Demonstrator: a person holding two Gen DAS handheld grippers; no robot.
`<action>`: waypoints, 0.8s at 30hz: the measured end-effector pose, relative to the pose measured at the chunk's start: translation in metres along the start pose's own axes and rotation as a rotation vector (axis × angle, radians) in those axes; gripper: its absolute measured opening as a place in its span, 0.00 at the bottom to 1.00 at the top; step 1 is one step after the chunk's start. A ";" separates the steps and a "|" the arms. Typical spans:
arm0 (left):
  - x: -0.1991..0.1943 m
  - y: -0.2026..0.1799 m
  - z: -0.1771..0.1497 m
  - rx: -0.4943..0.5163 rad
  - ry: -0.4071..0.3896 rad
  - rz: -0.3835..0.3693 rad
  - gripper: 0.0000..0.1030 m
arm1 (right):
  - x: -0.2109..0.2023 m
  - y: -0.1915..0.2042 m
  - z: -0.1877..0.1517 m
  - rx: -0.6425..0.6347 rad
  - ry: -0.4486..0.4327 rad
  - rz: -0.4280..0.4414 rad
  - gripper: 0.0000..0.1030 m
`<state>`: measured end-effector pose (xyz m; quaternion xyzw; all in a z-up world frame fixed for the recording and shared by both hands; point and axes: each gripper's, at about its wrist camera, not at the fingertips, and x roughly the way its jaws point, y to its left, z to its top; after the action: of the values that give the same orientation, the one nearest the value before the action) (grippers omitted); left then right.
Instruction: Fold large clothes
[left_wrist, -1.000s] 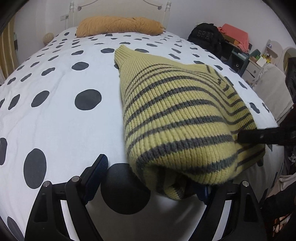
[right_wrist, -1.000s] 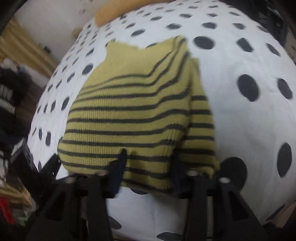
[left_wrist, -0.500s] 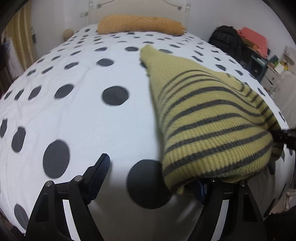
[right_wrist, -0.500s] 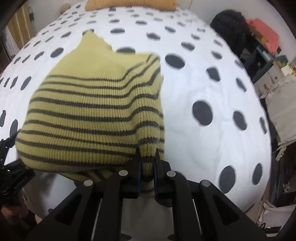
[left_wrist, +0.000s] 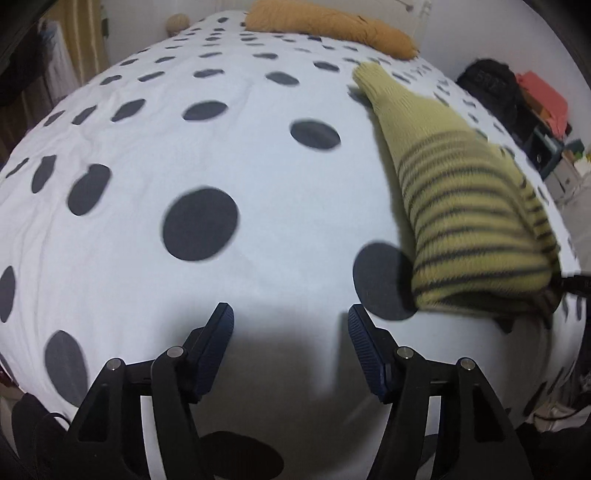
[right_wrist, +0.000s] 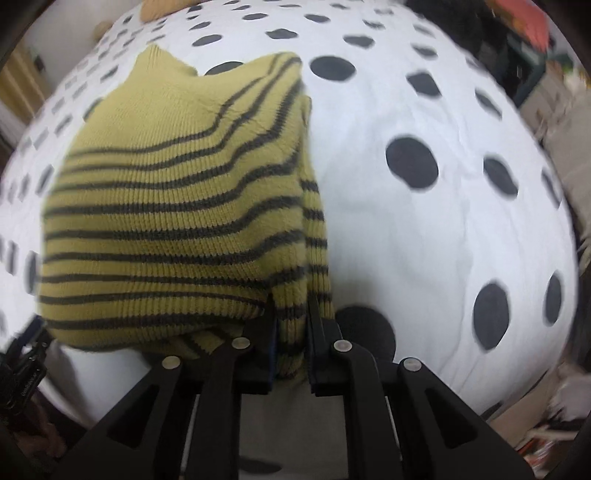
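- Right hand-held gripper (right_wrist: 291, 325), at the bottom centre of the right wrist view, is clamped on a bunched fold of the striped sweater (right_wrist: 177, 206); its two black fingers stand close together with a narrow band of knit pressed between the pads.
- Left hand-held gripper (left_wrist: 290, 332), at the bottom centre of the left wrist view, holds nothing: its jaws stand well apart and have just been closing, with only bedspread showing between the blue ribbed pads (left_wrist: 218, 343).
- The sweater is yellow-green knit with thin dark stripes. In the right wrist view it fills the left and centre of the frame, folded into a thick pile, with a plain unstriped part at the upper left and a narrow striped strip running down its right edge to the gripper.
- In the left wrist view the same sweater lies at the right of the frame, well apart from the open jaws, tapering to a plain tip at the upper right; that view is somewhat blurred.
- It rests on a bed (left_wrist: 147, 147) covered in a white spread with large dark dots.
- An orange-brown pillow (left_wrist: 332, 26) lies across the top of the bed, at the top centre of the left wrist view.
- A black bag (left_wrist: 487, 85) and a coral-coloured cloth (left_wrist: 546, 96) sit beyond the bed at the upper right of that view.
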<state>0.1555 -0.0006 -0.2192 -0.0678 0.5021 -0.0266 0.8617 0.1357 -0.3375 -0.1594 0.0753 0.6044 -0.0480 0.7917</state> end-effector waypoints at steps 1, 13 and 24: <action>-0.008 0.000 0.010 -0.010 -0.022 -0.025 0.62 | -0.005 -0.009 -0.002 0.046 0.021 0.041 0.21; -0.016 -0.081 0.079 0.113 -0.113 -0.186 0.68 | -0.053 0.011 0.008 0.156 -0.010 0.396 0.30; 0.013 -0.086 0.071 0.120 -0.042 -0.177 0.72 | 0.007 -0.057 -0.054 0.603 -0.010 0.566 0.60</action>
<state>0.2250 -0.0806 -0.1834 -0.0610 0.4736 -0.1312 0.8688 0.0767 -0.3839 -0.1836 0.4669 0.5148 -0.0039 0.7190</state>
